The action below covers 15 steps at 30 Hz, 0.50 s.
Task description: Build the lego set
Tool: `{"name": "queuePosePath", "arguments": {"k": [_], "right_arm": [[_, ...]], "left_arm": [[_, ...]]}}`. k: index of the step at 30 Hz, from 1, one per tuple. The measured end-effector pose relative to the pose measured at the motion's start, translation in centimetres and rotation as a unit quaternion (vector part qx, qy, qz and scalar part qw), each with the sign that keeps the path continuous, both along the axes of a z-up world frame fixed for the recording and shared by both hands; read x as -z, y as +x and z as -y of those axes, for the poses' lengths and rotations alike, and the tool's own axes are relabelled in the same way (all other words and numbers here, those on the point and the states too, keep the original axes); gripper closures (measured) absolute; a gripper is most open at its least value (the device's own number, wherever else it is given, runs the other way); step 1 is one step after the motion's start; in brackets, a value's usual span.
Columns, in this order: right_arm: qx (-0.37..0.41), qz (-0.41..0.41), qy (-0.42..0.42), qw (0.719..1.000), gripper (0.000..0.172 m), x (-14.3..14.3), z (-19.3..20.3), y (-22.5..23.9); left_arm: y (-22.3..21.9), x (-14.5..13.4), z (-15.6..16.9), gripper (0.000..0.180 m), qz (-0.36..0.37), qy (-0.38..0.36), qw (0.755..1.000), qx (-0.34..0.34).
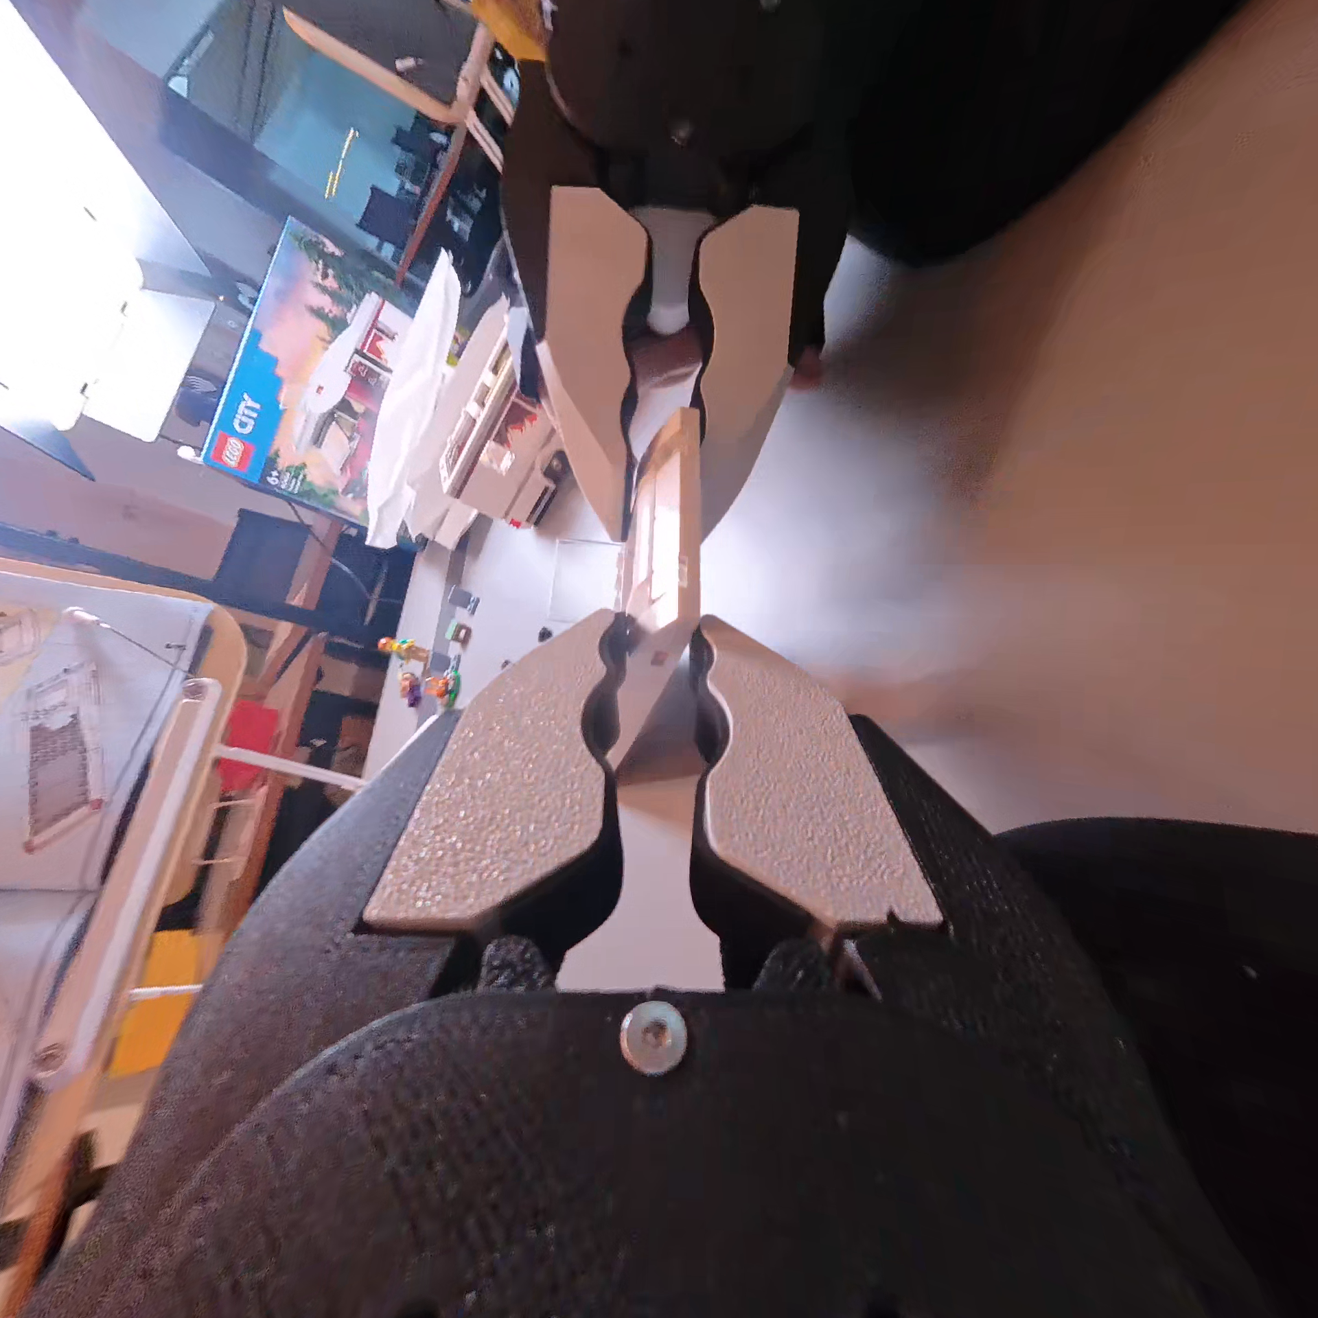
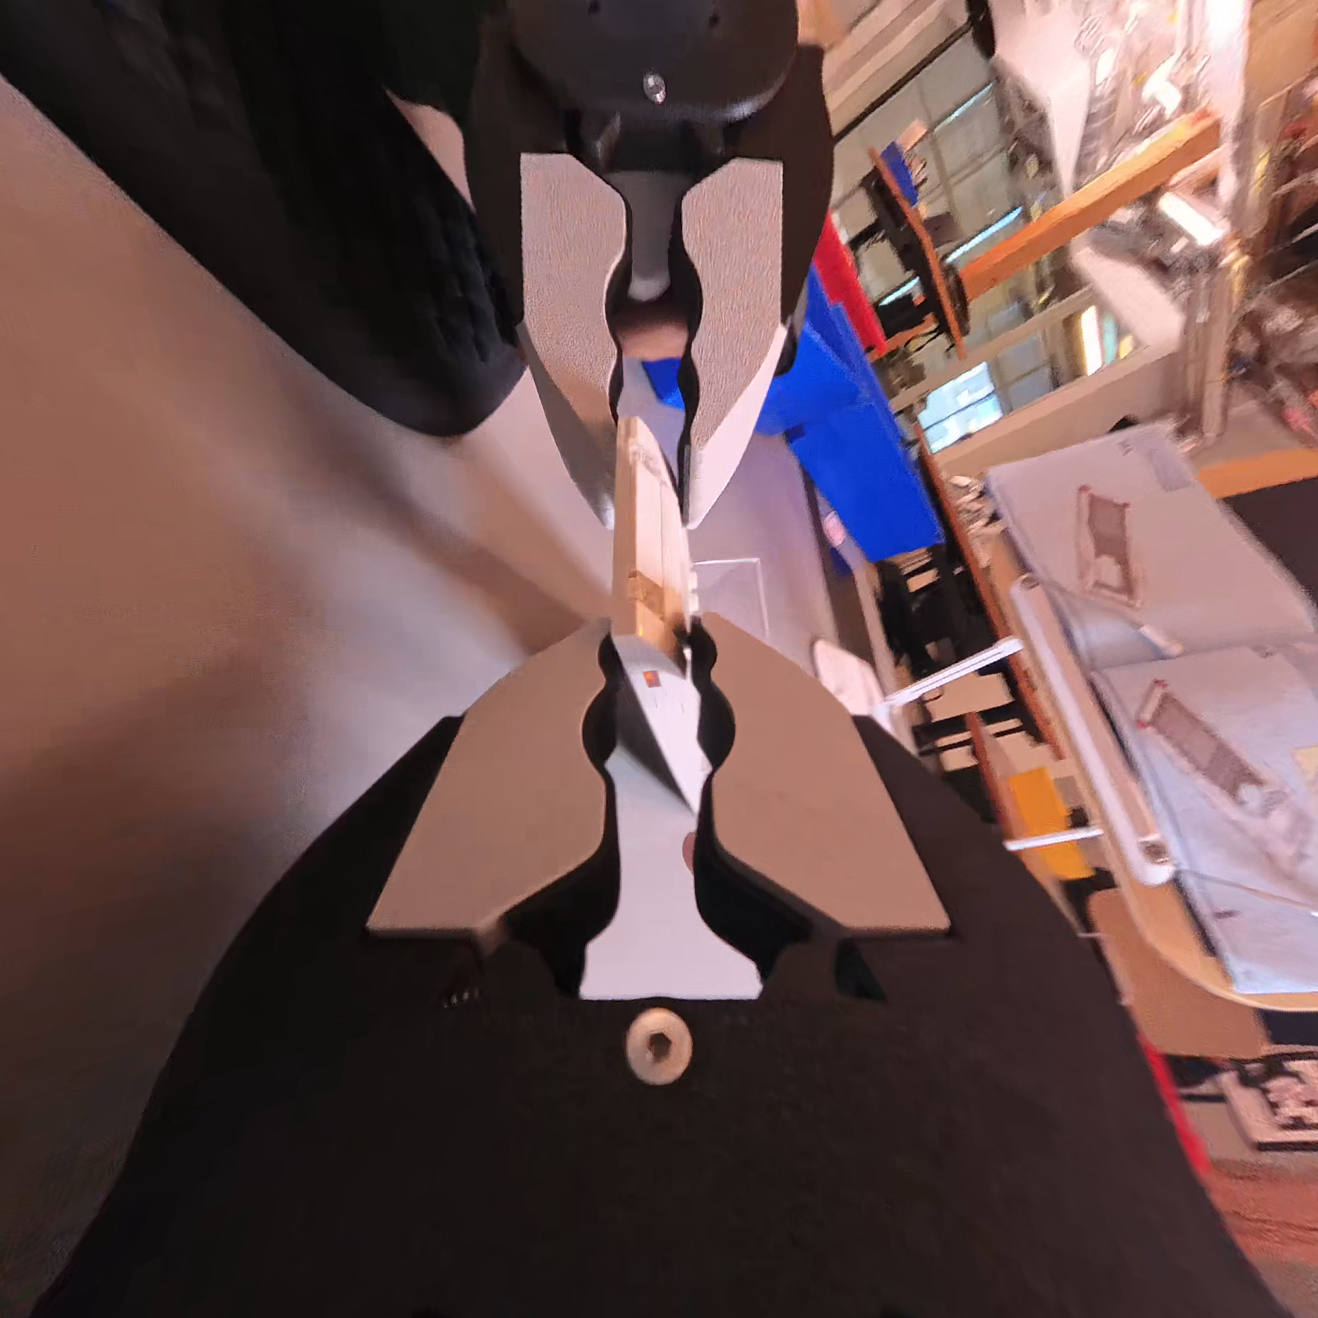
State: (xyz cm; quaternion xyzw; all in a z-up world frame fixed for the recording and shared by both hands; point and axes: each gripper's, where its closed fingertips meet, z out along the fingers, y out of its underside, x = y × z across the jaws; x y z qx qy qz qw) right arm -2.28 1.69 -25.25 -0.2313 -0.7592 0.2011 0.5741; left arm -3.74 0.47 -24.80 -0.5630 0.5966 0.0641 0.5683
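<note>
Spanning the gap between the two grippers, a flat white piece [image 1: 660, 542] is held at both ends above a pale table [image 1: 891, 570]. The left gripper [image 1: 657, 631] has its fingers drawn narrow on the near end of the piece, the inner edges of the grey pads [image 1: 528, 770] against its sides. The right gripper [image 2: 652, 627] faces it from the far end, fingers equally narrow, closed on the same white piece [image 2: 652, 528]. In each view the other gripper shows opposite, nose to nose, so the piece fills the whole line between them and leaves no free length at either end.

To one side of the held piece, the table is bare and blurred, bounded by a dark rounded shape [image 1: 1034, 107] at the top corner. The other side is crowded: a clear flat square [image 1: 588, 578] lies on the table just beside the piece, and beyond it stand a partly built white and red brick model [image 1: 492, 442], a crumpled white bag [image 1: 414, 399] and a blue toy box [image 1: 307, 371] propped upright. Small figures [image 1: 428, 677] and loose bits sit near the table edge, well apart from the grippers.

In the right wrist view, blue bins [image 2: 849, 428] stand behind the left gripper, and open instruction sheets [image 2: 1177, 677] lie on a rounded tray [image 2: 1170, 948] past the table edge.
</note>
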Motion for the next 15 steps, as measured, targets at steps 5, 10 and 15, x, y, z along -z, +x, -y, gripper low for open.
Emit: {"name": "queuePosePath", "arguments": {"k": [5,10,15], "right_arm": [[-0.021,0.143,-0.205,0.968,0.128,0.5,0.8,1.8],[0.016,0.229,-0.383,0.895,0.118,-0.7,-0.3,2.2],[0.073,0.292,-0.286,0.910,0.112,2.9,-0.9,1.3]], "left_arm": [[0.1,0.7,-0.8,0.164,-0.050,0.024,0.998,-0.023],[0.5,2.6,-1.6,0.160,-0.107,0.018,0.993,-0.037],[0.9,4.9,-1.7,0.153,-0.149,-0.024,0.988,-0.045]]}}
